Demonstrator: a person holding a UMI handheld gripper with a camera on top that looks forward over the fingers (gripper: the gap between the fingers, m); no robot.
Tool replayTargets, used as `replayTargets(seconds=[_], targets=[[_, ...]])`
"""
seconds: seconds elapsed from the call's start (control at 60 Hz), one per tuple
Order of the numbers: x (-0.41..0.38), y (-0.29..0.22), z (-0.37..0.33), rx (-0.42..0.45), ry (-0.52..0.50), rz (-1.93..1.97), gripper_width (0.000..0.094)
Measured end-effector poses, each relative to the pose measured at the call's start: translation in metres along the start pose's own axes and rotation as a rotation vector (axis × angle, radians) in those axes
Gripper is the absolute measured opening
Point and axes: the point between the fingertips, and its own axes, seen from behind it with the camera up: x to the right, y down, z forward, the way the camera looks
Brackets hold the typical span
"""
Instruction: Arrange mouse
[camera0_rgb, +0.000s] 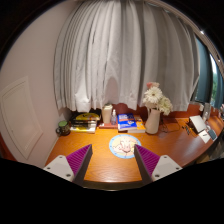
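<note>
The gripper (113, 162), its two purple-padded fingers (79, 160) spread wide apart and holding nothing, hangs above a wooden desk (170, 148). Between and just beyond the fingers lies a pale, rounded object (121, 147), perhaps the mouse. Farther back stand a vase of flowers (152, 108), stacked books (127, 122), and white curtains (125, 55).
</note>
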Motion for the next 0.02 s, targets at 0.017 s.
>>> replayTargets(seconds=[0.017], targets=[[-0.0007, 0.0003, -0.0007, 0.0, -0.001, -0.002, 0.0841]])
